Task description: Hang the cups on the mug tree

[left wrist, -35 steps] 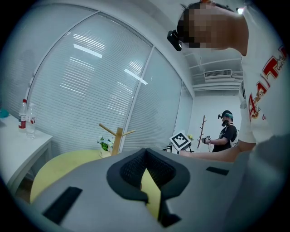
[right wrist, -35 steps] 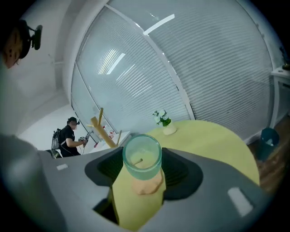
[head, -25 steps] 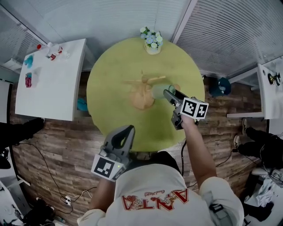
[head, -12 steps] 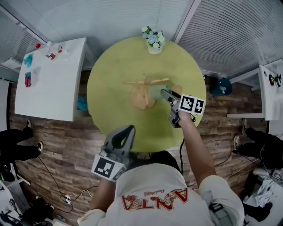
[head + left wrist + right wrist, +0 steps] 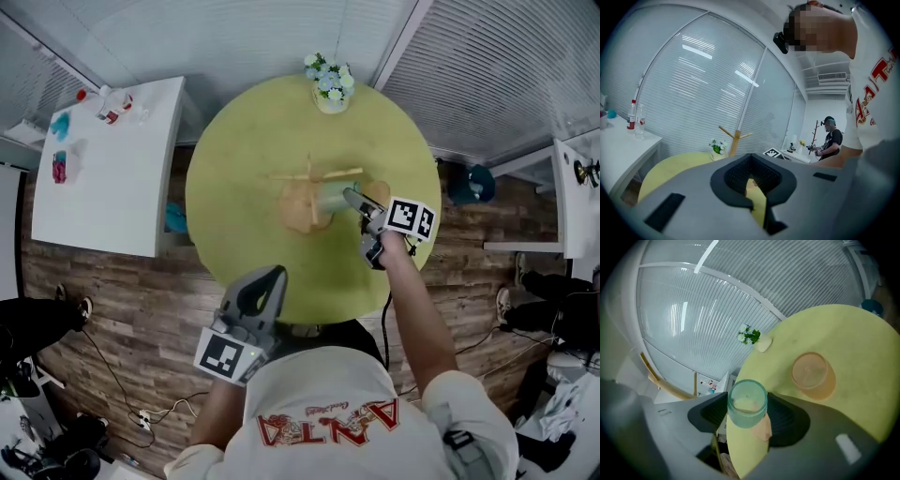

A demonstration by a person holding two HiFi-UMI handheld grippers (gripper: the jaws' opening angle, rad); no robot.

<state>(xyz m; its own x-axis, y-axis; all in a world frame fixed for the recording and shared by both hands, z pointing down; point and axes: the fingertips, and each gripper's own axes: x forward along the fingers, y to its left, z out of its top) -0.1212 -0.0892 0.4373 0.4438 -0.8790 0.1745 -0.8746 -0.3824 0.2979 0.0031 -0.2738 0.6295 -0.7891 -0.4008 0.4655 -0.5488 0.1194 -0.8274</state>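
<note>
Green cup (image 5: pixel 747 405): clamped by right gripper (image 5: pixel 356 202) just beside mug tree (image 5: pixel 309 174), presumably for hanging. Left gripper (image 5: pixel 272 277): jaws together, empty, parked well apart.

The shirt (image 5: pixel 323 403) carries red letters reading ANTA, upside down in the head view, with a thin script line above them too small to read. Labels on the bottles (image 5: pixel 112 108) are too small to make out.
</note>
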